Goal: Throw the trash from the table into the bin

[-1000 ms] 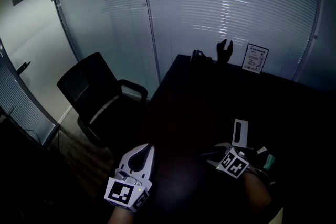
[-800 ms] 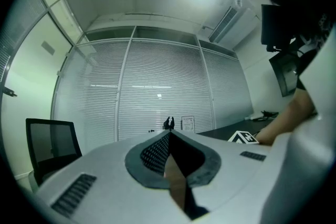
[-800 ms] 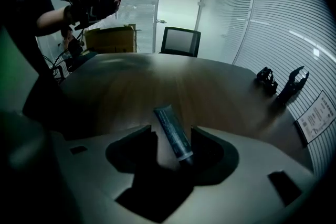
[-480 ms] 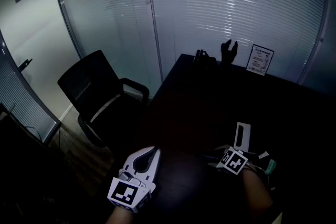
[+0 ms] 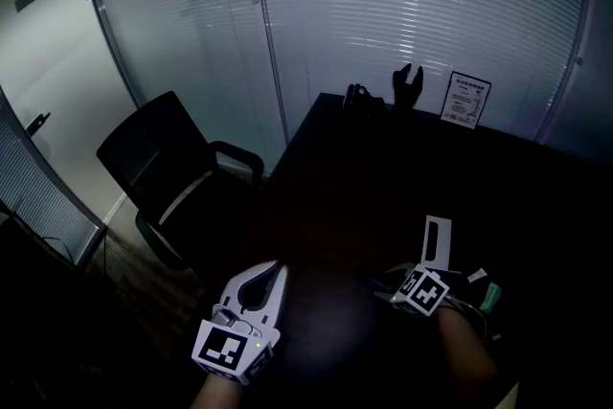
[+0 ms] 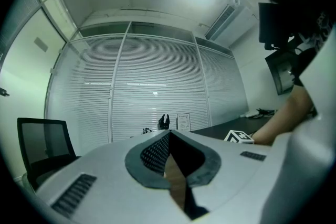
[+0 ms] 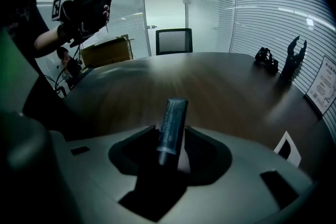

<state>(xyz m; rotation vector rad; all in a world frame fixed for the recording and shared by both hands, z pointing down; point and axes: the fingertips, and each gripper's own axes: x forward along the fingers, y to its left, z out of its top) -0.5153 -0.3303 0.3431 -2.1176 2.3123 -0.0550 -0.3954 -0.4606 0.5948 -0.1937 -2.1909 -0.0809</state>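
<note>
Between the tips of the right claw (image 7: 171,136) stands a small dark tube (image 7: 173,110). The jaws have just been closing, and their pads now appear to bear on its sides, low on the body. Its flat crimped end sticks out ahead of the tips and its narrower end sits back in the hollow behind them. It looks light and soft-walled, a squeeze tube with a smooth skin. I judge that a hard pinch would dent it or push out any contents, while a loose one would let it swivel or slide, so the firmer stretch near the narrow end seems the best place to hold. Well off to the left of the right claw, the left claw (image 6: 169,132) is closed tip to tip with nothing in it. Beneath and ahead of the right claw lies the dark table (image 7: 210,78); whether the tube rests on it or hangs clear cannot be told. Print on the tube is too blurred to read. Darkness swallows the tube in the head view, where a white card (image 5: 436,242) stands just beyond the right claw and a teal scrap (image 5: 490,295) to its right cannot be identified. No bin shows, only a cardboard box (image 7: 107,52) far beyond the table.
</note>
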